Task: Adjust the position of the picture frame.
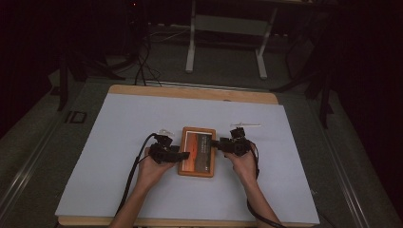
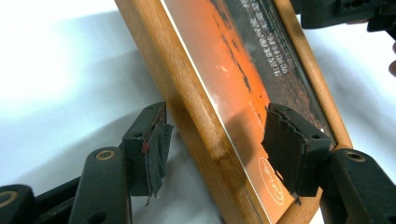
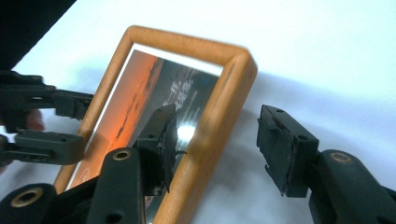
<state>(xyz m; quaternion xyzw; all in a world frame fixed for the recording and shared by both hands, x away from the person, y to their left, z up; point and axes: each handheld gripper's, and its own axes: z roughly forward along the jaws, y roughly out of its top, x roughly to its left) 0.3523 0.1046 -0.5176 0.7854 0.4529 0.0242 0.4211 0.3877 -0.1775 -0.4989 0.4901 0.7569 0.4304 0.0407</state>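
Note:
A wooden picture frame point(image 1: 197, 152) with an orange and dark print under glass lies on the white sheet, between my two grippers. My left gripper point(image 1: 183, 155) straddles the frame's left rail point(image 2: 201, 107): one pad stands off the outer wood, the other hovers over the glass, so the jaws are open. My right gripper point(image 1: 216, 142) straddles the right rail point(image 3: 210, 126) near a far corner, also open, its outer pad point(image 3: 280, 149) well clear of the wood. The right gripper point(image 2: 345, 11) appears across the frame in the left gripper view, and the left gripper point(image 3: 46, 121) in the right gripper view.
A white sheet point(image 1: 119, 142) covers the wooden table point(image 1: 190, 92). A thin white stick point(image 1: 244, 125) lies behind the right gripper and a small pale object point(image 1: 165, 131) behind the left one. A white stand's legs point(image 1: 191, 47) and cables are on the dark floor beyond.

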